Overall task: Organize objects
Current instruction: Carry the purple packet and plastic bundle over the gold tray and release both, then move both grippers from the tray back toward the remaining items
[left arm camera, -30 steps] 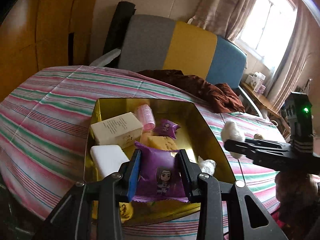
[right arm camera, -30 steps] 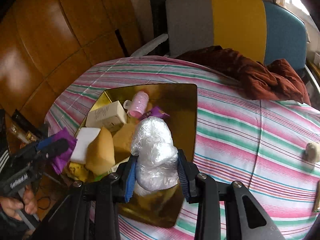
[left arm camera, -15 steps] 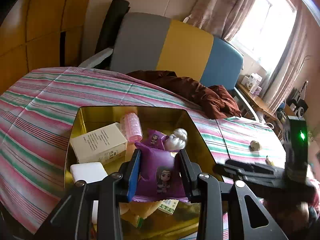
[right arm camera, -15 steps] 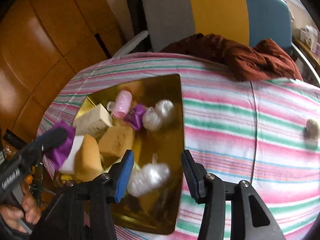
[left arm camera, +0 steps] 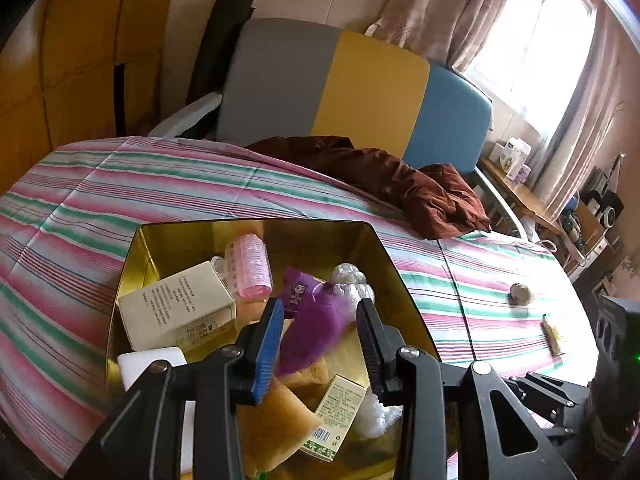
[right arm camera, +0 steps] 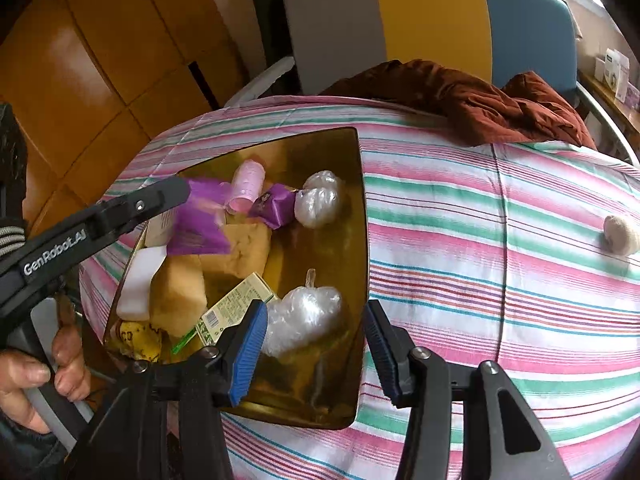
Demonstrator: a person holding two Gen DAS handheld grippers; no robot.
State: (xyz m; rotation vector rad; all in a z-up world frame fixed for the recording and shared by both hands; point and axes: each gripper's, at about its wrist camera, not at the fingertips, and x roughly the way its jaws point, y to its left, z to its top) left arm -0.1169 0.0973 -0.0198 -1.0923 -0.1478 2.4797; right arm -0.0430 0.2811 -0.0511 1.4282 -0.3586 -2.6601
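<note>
A gold tin tray (left arm camera: 404, 292) (right arm camera: 362, 216) lies on the striped bed and holds several items. My left gripper (left arm camera: 318, 346) is open above it, and a blurred purple snack packet (left arm camera: 312, 332) (right arm camera: 198, 222) is falling from between its jaws. My right gripper (right arm camera: 314, 346) is open and empty over the tray's near end, just above a clear plastic bag bundle (right arm camera: 306, 314). A second plastic bundle (right arm camera: 320, 200) (left arm camera: 352, 280), a smaller purple packet (right arm camera: 274, 204), a pink roller (left arm camera: 250, 266), a cream box (left arm camera: 178, 310) and sponges (right arm camera: 180, 292) lie in the tray.
A small beige ball (right arm camera: 620, 234) (left arm camera: 520, 293) and a small flat yellow piece (left arm camera: 552, 334) lie on the striped sheet to the right. A brown jacket (left arm camera: 400, 184) is crumpled at the bed's far edge by the grey, yellow and blue headboard (left arm camera: 360, 92). A wooden wardrobe (right arm camera: 100, 60) stands left.
My right gripper opened and dropped the plastic bundle into the tray. My left gripper, shut on the purple packet until half a second ago, has now opened and the packet is dropping.
</note>
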